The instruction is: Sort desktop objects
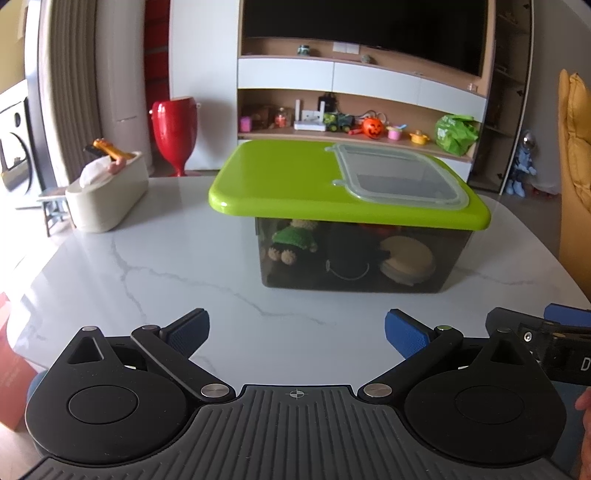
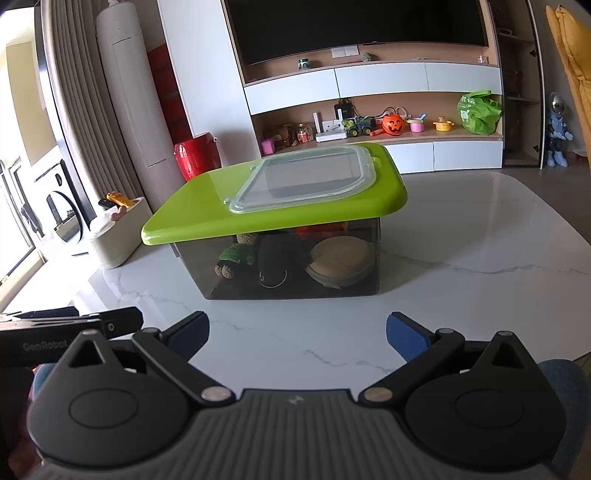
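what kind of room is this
Most likely a home living room: a big TV in a wall unit, toys such as a pumpkin bucket on its shelf, and a marble table holding a green-lidded box.

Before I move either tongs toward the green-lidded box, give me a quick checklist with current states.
1. Left tongs open, empty: ok.
2. Right tongs open, empty: ok.
3. Marble table bare between tongs and smoky box: ok.
4. Green lid seated squarely: not ok, it overhangs one side.
5. Clear lid lying loose on the green lid: cannot tell.
6. Tissue holder apart from the box: ok.
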Motion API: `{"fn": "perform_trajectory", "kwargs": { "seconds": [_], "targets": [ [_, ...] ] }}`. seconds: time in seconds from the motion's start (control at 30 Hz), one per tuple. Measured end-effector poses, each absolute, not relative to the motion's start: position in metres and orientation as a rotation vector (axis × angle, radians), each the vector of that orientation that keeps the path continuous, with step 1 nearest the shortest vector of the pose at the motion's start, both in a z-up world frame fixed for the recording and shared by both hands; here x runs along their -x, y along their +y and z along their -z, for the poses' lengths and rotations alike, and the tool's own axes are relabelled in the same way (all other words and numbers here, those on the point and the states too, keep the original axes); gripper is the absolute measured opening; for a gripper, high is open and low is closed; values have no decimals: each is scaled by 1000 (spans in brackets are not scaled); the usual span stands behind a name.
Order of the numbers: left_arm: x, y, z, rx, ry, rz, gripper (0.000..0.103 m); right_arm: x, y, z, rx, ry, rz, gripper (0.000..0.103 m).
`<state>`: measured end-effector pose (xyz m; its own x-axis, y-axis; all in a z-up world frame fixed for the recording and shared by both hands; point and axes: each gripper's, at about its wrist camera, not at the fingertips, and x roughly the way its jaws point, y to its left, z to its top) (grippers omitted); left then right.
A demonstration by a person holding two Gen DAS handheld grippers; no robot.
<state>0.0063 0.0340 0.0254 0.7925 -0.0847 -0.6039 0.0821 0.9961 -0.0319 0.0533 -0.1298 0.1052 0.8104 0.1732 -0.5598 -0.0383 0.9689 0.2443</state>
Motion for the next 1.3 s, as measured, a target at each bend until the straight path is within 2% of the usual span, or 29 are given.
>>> {"fn": "perform_trajectory", "kwargs": {
  "seconds": [1.3],
  "targets": [
    [-3,35,-20,37,675,101,103,-50,-130,-104,-216,629,-132,103]
  ]
}}
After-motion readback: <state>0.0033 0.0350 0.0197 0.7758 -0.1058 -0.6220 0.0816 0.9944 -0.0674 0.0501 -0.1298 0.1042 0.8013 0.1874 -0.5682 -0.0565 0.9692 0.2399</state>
